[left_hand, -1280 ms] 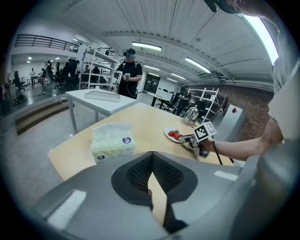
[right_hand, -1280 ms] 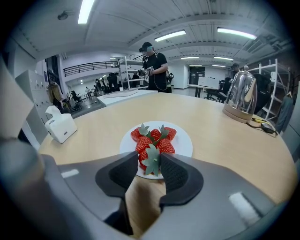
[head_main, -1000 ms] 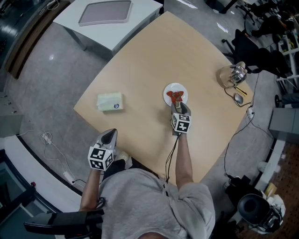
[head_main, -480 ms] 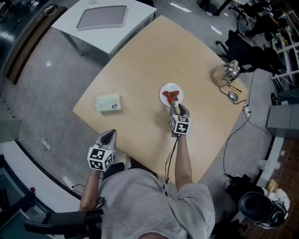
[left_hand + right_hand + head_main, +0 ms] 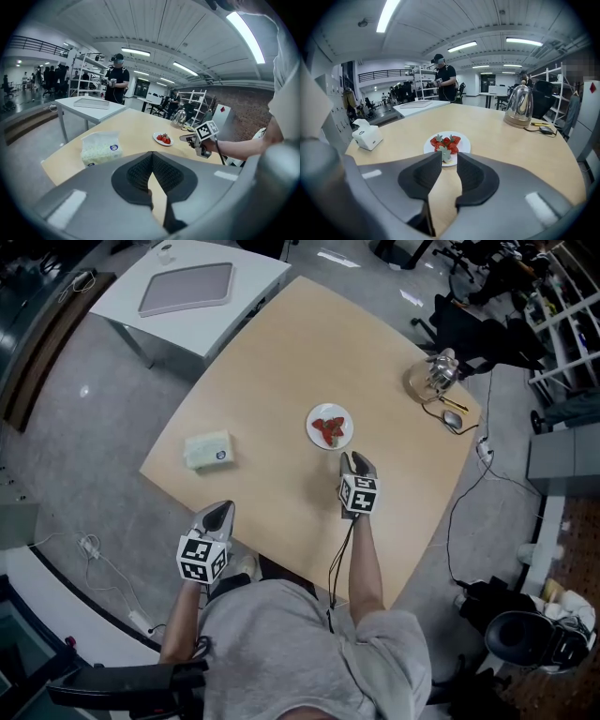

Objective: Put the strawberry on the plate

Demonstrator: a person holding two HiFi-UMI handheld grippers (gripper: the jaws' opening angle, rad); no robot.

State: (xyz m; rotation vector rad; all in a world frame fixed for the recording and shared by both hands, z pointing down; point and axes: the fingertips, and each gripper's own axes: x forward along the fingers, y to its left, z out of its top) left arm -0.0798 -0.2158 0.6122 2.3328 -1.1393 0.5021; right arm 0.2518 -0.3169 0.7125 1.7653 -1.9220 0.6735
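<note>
Pale wood table (image 5: 281, 352) with rounded edges, on a grey speckled floor (image 5: 84, 409). Near its middle, a white plate (image 5: 313, 433) heaped with strawberries (image 5: 329, 428). Towards the left edge, a tissue pack (image 5: 208, 450). At the far right corner, a metal kettle (image 5: 434, 376), with a mouse (image 5: 453, 420) just beside it. Past the far left corner, a white table (image 5: 258, 277) bearing a grey tray (image 5: 187, 289). All round, an open workshop hall: strip lights (image 5: 461, 47) along a ribbed ceiling, shelving racks (image 5: 89, 70), dark office chairs (image 5: 469, 324), and a person (image 5: 444, 82) standing by the white table. Right gripper (image 5: 352, 459) low over the wood just short of the plate and pointed at it, jaws closing with a gap between them, nothing between the pads, the strawberries lying beyond the tips. Left gripper (image 5: 221, 510) at the table's near edge, well apart from the plate, jaws closed tip to tip and empty.
</note>
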